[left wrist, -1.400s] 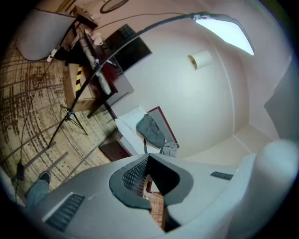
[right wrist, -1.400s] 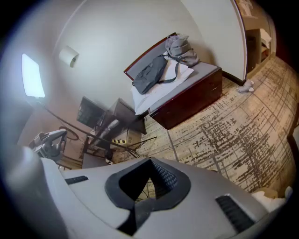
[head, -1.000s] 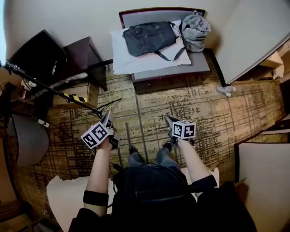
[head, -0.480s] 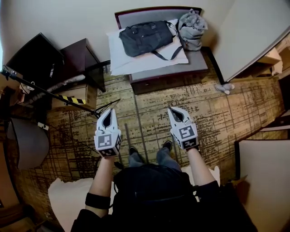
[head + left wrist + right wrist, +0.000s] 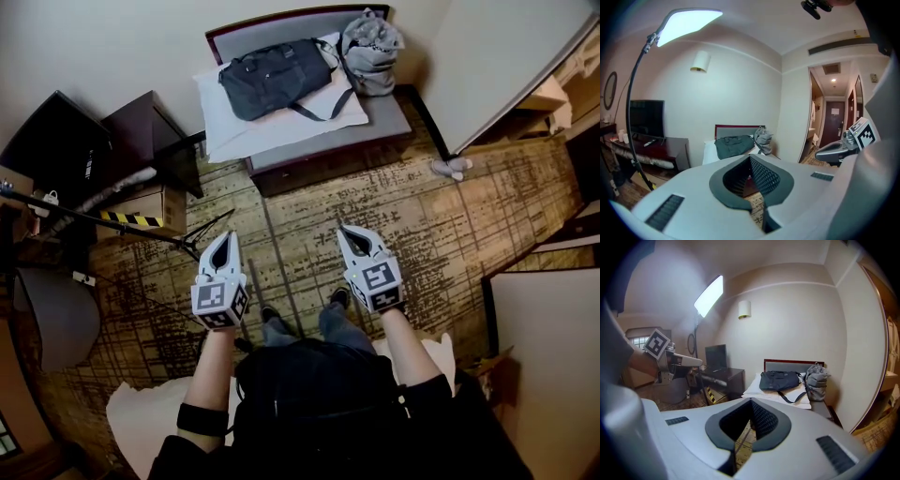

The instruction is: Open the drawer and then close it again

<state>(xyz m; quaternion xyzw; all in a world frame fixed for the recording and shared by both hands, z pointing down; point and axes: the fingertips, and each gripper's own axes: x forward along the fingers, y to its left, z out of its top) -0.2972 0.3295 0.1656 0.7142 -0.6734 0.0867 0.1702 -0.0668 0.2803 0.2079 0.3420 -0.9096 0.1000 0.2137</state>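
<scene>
Both left tool (image 5: 225, 240) and right tool (image 5: 350, 234) well short of bench drawer (image 5: 323, 167)

Left gripper (image 5: 225, 242) and right gripper (image 5: 350, 236) — both closed, empty — point forward.

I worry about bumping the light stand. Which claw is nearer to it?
Left. The left claw hangs just right of the light stand's feet; the right claw is well off to their right.
</scene>
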